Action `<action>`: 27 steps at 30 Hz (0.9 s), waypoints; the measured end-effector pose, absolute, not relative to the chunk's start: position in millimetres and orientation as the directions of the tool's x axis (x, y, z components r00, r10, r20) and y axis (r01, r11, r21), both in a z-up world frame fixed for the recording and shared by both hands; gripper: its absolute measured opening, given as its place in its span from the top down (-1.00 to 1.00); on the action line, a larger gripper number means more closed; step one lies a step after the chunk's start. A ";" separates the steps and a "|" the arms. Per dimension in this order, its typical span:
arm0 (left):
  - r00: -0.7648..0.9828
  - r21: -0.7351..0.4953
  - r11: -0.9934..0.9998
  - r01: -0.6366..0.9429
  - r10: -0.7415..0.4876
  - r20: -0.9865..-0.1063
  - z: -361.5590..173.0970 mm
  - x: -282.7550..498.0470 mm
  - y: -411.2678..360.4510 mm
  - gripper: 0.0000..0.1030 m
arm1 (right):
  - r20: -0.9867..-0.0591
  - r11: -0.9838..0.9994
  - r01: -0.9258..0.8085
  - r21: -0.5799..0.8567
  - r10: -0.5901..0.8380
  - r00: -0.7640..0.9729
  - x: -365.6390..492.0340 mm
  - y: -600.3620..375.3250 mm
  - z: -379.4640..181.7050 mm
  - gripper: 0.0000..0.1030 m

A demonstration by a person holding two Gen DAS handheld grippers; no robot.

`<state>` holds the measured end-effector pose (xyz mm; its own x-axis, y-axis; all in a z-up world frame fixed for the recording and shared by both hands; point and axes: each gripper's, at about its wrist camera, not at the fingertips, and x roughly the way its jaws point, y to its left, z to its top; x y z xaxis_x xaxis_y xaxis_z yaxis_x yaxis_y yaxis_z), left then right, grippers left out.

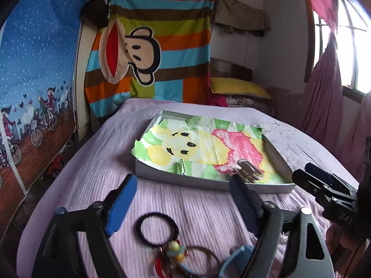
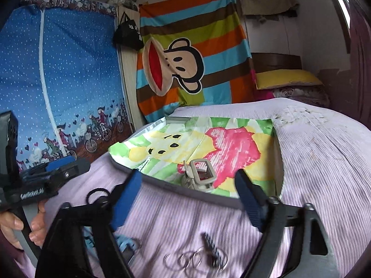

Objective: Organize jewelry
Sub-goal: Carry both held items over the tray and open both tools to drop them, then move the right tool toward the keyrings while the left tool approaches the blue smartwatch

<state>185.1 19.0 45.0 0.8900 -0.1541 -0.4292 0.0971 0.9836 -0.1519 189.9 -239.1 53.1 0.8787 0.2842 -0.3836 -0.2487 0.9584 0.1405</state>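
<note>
Both grippers, left (image 1: 183, 205) and right (image 2: 192, 205), are hovering with jaws spread, empty. Hair tie (image 1: 159, 229) is lying between the left jaws; next probably closing on it for the tray (image 1: 208, 183).

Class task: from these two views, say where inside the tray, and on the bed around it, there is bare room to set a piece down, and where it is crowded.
Inside the tray, the cartoon paper lining beyond the grey hair claw is bare. The bedspread right of the tray is also free. Crowded: the near strip, with the black hair tie, metal rings and both open grippers.
</note>
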 end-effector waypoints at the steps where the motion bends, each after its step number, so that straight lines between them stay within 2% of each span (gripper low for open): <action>1: 0.898 -0.140 0.985 0.100 -0.150 -0.414 45.6 176.0 17.6 -0.75 | -0.382 0.960 -0.242 0.141 0.279 0.881 183.5 -241.1 54.0 -0.72; 4: 0.908 -0.126 0.985 0.115 -0.156 -0.389 45.9 157.4 14.4 -0.88 | -0.382 0.963 -0.229 0.139 0.266 0.885 169.7 -243.7 55.5 -0.90; 6: 0.912 -0.123 0.985 0.120 -0.159 -0.378 45.7 146.9 14.2 -0.93 | -0.377 0.964 -0.225 0.139 0.261 0.889 160.3 -247.0 56.4 -0.95; 11: 0.919 -0.130 0.984 0.123 -0.163 -0.360 43.0 126.3 16.8 -1.00 | -0.382 0.967 -0.222 0.128 0.254 0.889 140.7 -254.3 55.6 -0.97; 14: 0.917 -0.129 0.983 0.129 -0.168 -0.363 39.7 118.1 17.7 -1.00 | -0.417 0.971 -0.212 0.111 0.239 0.877 132.3 -258.9 52.3 -0.97; 27: 0.837 -0.096 0.979 0.182 -0.206 -0.507 -0.6 105.9 15.0 -1.00 | -0.639 0.977 -0.214 0.012 0.173 0.750 144.2 -259.1 22.1 -0.97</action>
<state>105.9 15.0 -0.6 0.8373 -0.2056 -0.5067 0.1821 0.9786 -0.0962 144.2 -259.1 22.1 0.7499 0.1728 -0.6386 -0.2144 0.9767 0.0124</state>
